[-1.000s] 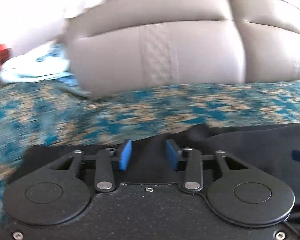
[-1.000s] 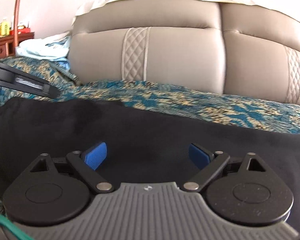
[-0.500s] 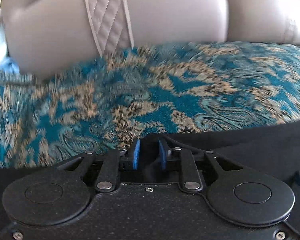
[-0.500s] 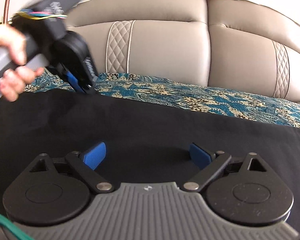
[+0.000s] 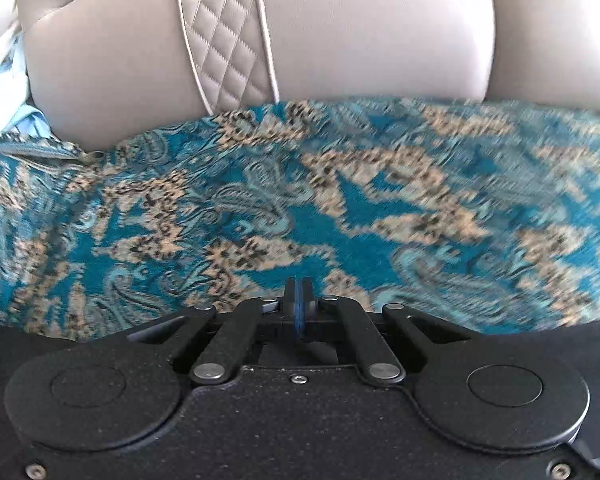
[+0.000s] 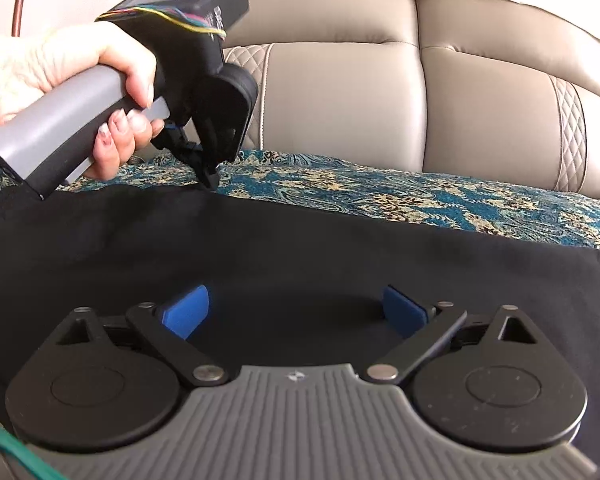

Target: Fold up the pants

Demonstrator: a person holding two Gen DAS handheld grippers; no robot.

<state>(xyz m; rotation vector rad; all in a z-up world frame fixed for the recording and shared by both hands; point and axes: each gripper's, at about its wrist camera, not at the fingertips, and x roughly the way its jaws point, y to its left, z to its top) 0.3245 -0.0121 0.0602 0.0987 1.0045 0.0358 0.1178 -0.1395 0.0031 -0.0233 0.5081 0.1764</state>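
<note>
Left tool [image 6: 210, 178] tip at pants [image 6: 300, 256] far edge.

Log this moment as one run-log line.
left tool: just closed, at far edge of black pants, grip unclear | right tool: open above pants | surface: patterned bedspread

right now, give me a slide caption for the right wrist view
Left tongs shut at the far edge of black pants; right tongs open above them.
</note>
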